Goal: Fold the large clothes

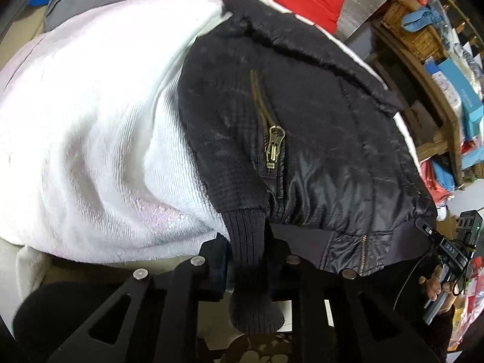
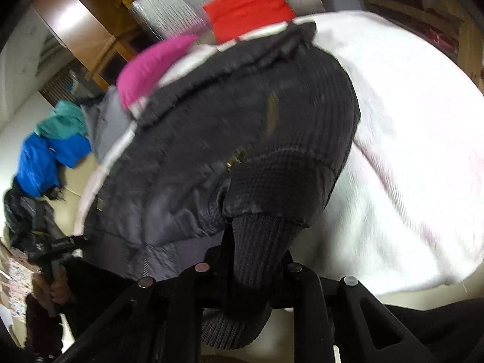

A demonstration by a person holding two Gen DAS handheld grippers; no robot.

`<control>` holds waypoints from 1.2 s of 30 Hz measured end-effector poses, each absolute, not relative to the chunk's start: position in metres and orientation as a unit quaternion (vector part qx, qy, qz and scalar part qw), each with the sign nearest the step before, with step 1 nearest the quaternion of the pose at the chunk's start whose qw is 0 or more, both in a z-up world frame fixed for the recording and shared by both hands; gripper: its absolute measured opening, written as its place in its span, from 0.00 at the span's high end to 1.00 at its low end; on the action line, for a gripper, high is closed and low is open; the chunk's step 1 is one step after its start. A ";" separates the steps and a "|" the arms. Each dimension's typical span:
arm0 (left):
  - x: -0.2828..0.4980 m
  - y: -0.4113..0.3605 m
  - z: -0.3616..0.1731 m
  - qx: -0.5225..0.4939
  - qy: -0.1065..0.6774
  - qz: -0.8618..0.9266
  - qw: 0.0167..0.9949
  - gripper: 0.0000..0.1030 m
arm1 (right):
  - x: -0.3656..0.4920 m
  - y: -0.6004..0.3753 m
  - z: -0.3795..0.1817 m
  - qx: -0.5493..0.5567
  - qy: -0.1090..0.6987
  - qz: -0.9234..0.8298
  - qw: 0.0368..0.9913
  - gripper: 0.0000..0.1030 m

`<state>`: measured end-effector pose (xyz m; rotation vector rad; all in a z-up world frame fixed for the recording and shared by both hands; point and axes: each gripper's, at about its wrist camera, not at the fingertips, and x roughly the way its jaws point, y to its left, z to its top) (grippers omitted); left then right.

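Observation:
A black padded jacket (image 1: 302,127) with a brass pocket zip (image 1: 273,148) lies on a white fleece cover (image 1: 90,139). My left gripper (image 1: 246,260) is shut on one ribbed knit cuff (image 1: 248,272), which hangs down between its fingers. In the right wrist view, the jacket (image 2: 242,127) fills the middle and my right gripper (image 2: 251,269) is shut on the other ribbed cuff (image 2: 257,248). Each gripper shows in the other's view, held by a hand, the right one in the left wrist view (image 1: 450,254) and the left one in the right wrist view (image 2: 57,248).
A red folded cloth (image 2: 248,6) and a pink cloth (image 2: 151,66) lie beyond the jacket. Blue and teal clothes (image 2: 51,151) are piled on the left. Wooden shelves with boxes and a wicker basket (image 1: 417,30) stand at the right.

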<state>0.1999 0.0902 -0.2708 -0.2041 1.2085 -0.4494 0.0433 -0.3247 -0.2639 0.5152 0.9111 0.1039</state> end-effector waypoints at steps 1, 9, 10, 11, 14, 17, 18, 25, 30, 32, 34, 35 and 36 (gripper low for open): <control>0.201 0.090 -0.266 -0.098 0.559 -0.212 0.795 0.81 | 0.044 -0.327 -0.257 0.256 0.424 0.056 0.867 0.82; 0.223 0.104 -0.209 -0.148 0.517 -0.251 0.805 0.81 | 0.062 -0.340 -0.210 0.301 0.345 0.085 0.885 0.82; 0.227 0.106 -0.205 -0.152 0.513 -0.254 0.806 0.81 | 0.065 -0.342 -0.204 0.302 0.338 0.086 0.887 0.82; 0.232 0.107 -0.199 -0.157 0.511 -0.257 0.805 0.81 | 0.071 -0.342 -0.198 0.305 0.332 0.087 0.888 0.82; 0.247 0.108 -0.191 -0.168 0.507 -0.264 0.803 0.81 | 0.087 -0.349 -0.183 0.313 0.310 0.087 0.893 0.83; 0.262 0.110 -0.188 -0.186 0.508 -0.270 0.796 0.80 | 0.100 -0.358 -0.170 0.319 0.298 0.085 0.896 0.83; 0.268 0.109 -0.188 -0.191 0.510 -0.271 0.794 0.80 | 0.105 -0.358 -0.169 0.321 0.296 0.085 0.896 0.83; 0.264 0.102 -0.198 -0.172 0.535 -0.258 0.786 0.80 | 0.122 -0.359 -0.170 0.333 0.294 0.089 0.892 0.83; 0.220 0.106 -0.217 -0.141 0.571 -0.247 0.770 0.80 | 0.109 -0.360 -0.183 0.336 0.306 0.092 0.886 0.82; 0.203 0.105 -0.231 -0.127 0.591 -0.245 0.758 0.80 | 0.102 -0.361 -0.185 0.335 0.308 0.094 0.885 0.82; 0.190 0.105 -0.246 -0.111 0.613 -0.235 0.746 0.80 | 0.098 -0.360 -0.189 0.334 0.312 0.095 0.884 0.82; 0.187 0.106 -0.254 -0.108 0.624 -0.226 0.740 0.80 | 0.095 -0.359 -0.191 0.332 0.317 0.096 0.883 0.82; 0.185 0.109 -0.265 -0.111 0.639 -0.216 0.730 0.80 | 0.093 -0.357 -0.192 0.330 0.319 0.095 0.883 0.82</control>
